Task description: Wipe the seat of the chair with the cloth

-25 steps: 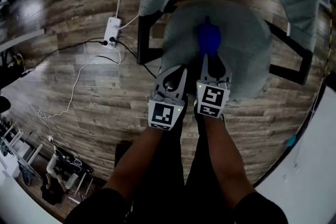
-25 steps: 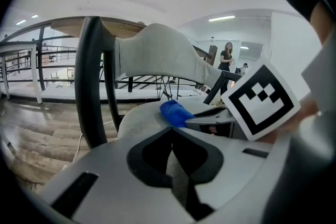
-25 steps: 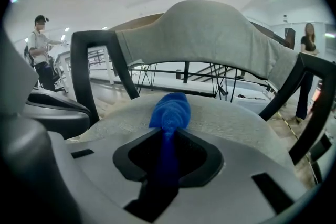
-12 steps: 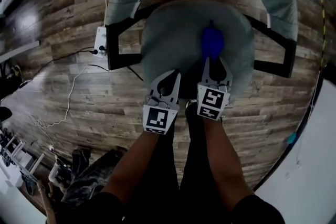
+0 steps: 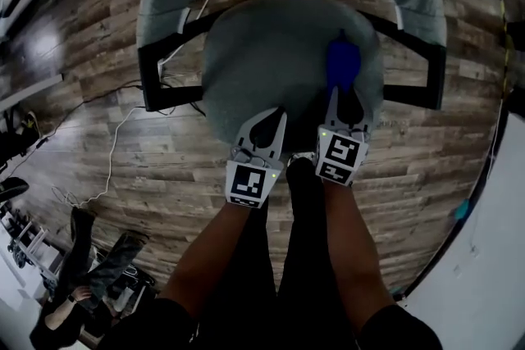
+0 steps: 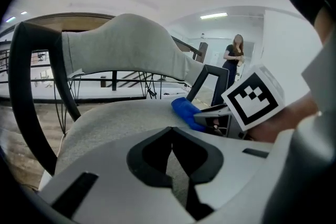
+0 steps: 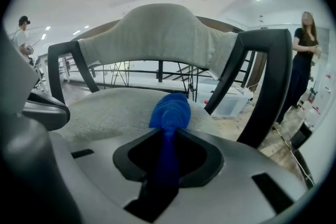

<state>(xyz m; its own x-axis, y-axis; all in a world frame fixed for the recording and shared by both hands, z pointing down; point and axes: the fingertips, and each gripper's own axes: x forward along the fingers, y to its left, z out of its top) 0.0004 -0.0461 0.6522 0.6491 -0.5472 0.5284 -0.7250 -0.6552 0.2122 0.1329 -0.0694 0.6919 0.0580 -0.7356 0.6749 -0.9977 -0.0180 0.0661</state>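
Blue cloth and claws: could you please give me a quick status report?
Right claw shut on bunched blue cloth, resting on round grey fabric chair seat. Left claw shut, empty, at seat's front edge. Nothing else on seat.

One chair (image 5: 279, 53), one blue cloth (image 5: 342, 65), two hand-held grippers (image 5: 265, 115) (image 5: 345, 94).
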